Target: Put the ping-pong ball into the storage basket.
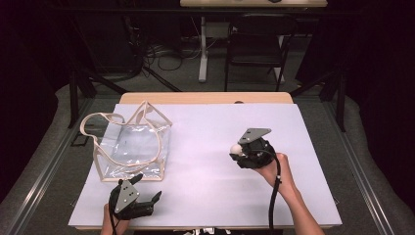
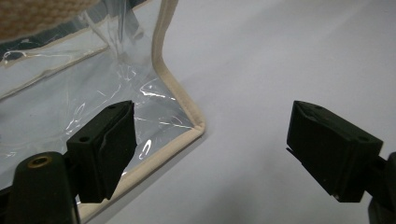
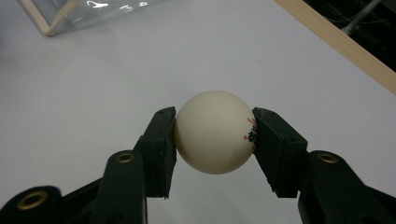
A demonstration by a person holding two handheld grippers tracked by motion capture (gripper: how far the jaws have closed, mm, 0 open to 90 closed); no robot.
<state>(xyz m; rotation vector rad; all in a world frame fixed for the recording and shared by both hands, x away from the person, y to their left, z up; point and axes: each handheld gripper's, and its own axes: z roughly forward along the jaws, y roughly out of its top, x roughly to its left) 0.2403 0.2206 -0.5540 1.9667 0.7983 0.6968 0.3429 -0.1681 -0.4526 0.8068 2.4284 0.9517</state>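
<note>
White table top (image 1: pixel 205 196) w/ a wood edge at the far side carries everything. Biggest item on it: clear plastic bag (image 1: pixel 134 149) w/ cream fabric trim and 2 cream strap handles, at the left-hand side of the high view, mouth open and up, straps flopped toward the far left. Its long side runs roughly left-right across the table; bottom corner w/ trim seam sits right in front of the left gripper (image 2: pixel 210 140) in the left gripper view.

Left gripper (image 1: pixel 145 188) is near the table's near edge, just short of the bag's near side, tongs spread wide w/ nothing between them; 1 jaw overlaps the bag's clear wall in its own view, contact can't be told.

Right gripper (image 1: pixel 235 150) is right of centre, well apart from the bag, tips aimed left toward it.

Smallest: ball (image 3: pixel 215 132), cream-white, smooth, matte, small red and black print by 1 pad. Round, so no long axis; print faces the right-hand jaw. Tongs clamp it from 2 sides, pads pressed on, ball held just above the table.
</note>
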